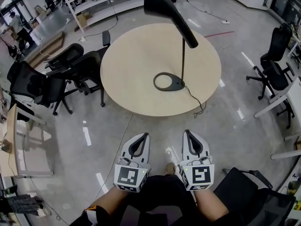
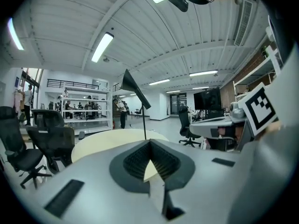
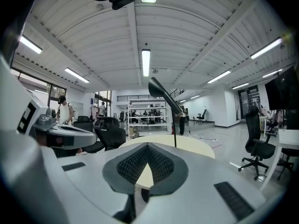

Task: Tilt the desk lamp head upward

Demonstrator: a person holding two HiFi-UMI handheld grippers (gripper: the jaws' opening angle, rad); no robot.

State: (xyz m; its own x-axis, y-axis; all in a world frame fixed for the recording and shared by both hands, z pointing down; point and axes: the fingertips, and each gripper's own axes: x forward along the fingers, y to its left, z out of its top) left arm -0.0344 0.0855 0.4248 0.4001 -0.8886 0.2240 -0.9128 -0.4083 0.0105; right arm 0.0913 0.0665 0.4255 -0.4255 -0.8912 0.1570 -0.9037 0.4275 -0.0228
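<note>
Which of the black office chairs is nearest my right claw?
The chair at the head view's lower right, just beside the right claw; the others stand away, left of the round table and at the far right.

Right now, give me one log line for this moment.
phase: not started | left gripper: shut, empty | right gripper: shut, empty | desk lamp: standing on round table, untouched, ahead of both grippers

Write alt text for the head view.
A black desk lamp with a tilted cone head stands on a round wooden table. Below it, the left gripper and right gripper sit side by side short of the table, jaws shut, empty. Office chairs flank the table.
</note>
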